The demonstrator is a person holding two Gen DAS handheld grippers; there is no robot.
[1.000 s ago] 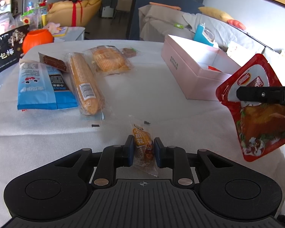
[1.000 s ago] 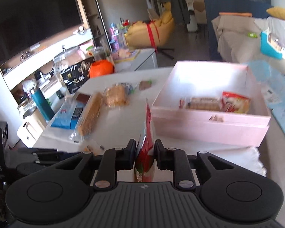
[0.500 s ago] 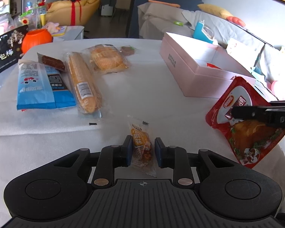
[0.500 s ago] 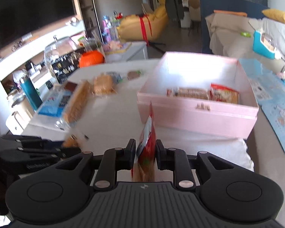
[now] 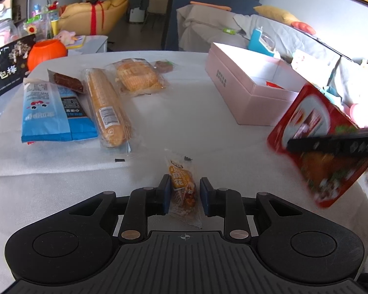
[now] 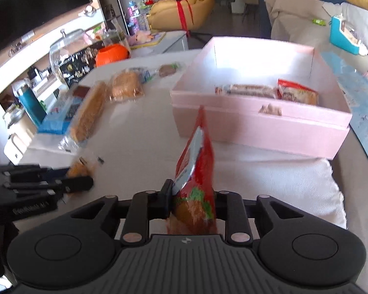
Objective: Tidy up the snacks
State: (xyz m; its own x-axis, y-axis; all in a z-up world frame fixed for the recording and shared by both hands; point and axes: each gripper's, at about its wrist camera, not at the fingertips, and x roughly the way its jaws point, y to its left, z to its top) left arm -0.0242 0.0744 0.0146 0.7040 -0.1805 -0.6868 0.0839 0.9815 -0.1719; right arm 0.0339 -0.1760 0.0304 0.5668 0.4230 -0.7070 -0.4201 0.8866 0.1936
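Note:
A small orange snack packet [image 5: 181,178] lies on the white tablecloth, and my left gripper [image 5: 183,186] is shut on it, one pad at each side. My right gripper [image 6: 191,193] is shut on a red pouch [image 6: 196,156] and holds it upright, edge-on, above the table's near right side. In the left wrist view the red pouch [image 5: 316,122] hangs at the right, in front of the open pink box [image 5: 233,85]. The pink box [image 6: 257,127] holds a wrapped bar [image 6: 250,90] and a red packet [image 6: 296,94].
A packed corn cob [image 5: 108,112], a blue bag [image 5: 51,112], a wrapped bread [image 5: 137,78], a brown bar [image 5: 68,82] and a small brown snack [image 5: 164,65] lie at the left and back. An orange pot [image 5: 46,52] and a black bag [image 5: 7,71] stand beyond.
The right gripper has sunk a little with the red pouch and tipped toward the pink box. In the left wrist view the pouch has dropped lower. The left gripper has stayed put.

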